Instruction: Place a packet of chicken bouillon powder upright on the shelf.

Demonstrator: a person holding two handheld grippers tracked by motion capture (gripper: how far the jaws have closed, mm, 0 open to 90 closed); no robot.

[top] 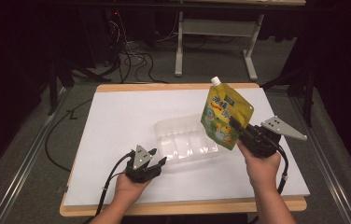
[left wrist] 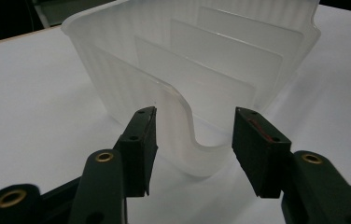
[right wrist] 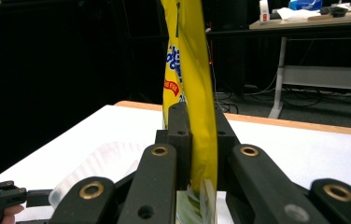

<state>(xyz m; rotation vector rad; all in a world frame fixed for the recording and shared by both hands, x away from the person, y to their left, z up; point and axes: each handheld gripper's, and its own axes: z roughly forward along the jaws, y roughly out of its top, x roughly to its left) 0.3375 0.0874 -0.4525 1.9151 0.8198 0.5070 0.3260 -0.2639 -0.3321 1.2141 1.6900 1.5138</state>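
A yellow spouted pouch (top: 225,114) with a white cap hangs upright above the right end of a clear plastic divided tray (top: 183,122). My right gripper (top: 235,126) is shut on the pouch's lower edge. In the right gripper view the pouch (right wrist: 192,56) rises from between the pressed jaws of that gripper (right wrist: 200,116), and the tray (right wrist: 99,163) lies below. My left gripper (top: 157,156) rests at the tray's near left corner. In the left gripper view it (left wrist: 194,126) stands open, and the tray's (left wrist: 201,60) curved corner lip sits between the pads with a gap on the right.
The tray rests on a white board (top: 117,121) over a wooden tabletop (top: 178,205). Bare board lies left of and in front of the tray. Cables (top: 136,60) and a desk frame (top: 215,42) stand on the dark floor beyond the far edge.
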